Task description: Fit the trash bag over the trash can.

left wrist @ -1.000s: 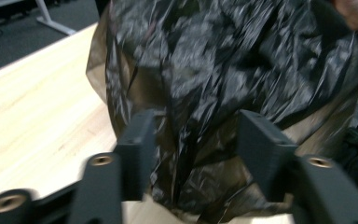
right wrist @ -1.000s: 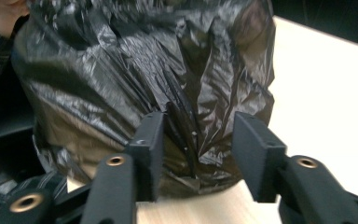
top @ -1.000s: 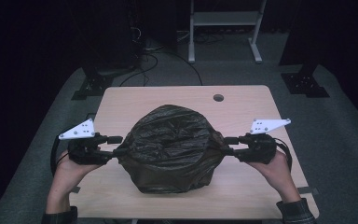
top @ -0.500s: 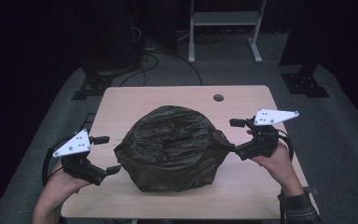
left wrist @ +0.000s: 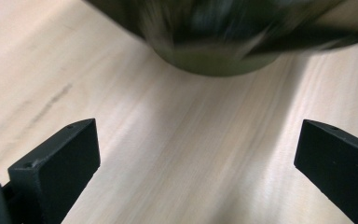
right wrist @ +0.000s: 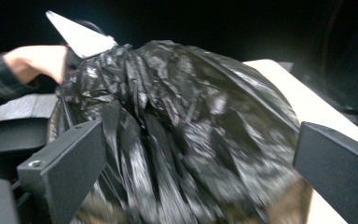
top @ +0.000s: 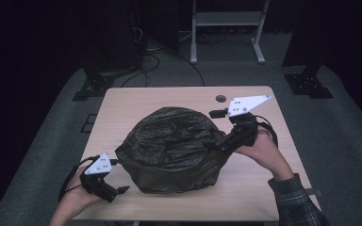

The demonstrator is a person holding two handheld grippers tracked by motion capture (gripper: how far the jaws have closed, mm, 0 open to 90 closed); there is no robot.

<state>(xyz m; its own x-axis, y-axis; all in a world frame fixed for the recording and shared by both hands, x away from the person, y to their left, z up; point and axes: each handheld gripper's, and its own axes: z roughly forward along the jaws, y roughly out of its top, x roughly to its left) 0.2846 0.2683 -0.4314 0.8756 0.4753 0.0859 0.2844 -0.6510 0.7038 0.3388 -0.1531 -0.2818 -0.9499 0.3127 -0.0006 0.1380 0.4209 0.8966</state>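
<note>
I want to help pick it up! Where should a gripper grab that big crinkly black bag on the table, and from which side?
Probably best at a loose fold near the rim of the black bag, coming in level from the side. Its top is a wide, taut dome, too broad for jaws to pinch, while the plastic wrinkles into ridges down the sides. The right gripper, jaws open, is already beside those folds.

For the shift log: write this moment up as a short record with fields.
setting: light wooden table, dark room
main object: black plastic bag over a round bin, mid-table
left gripper: jaws open, nothing between them, near the table's front left edge, apart from the bag
right gripper: jaws open, against the bag's right side, raised above the tabletop
grip on bag: none by either gripper
other: small round hole in the table's far side
</note>
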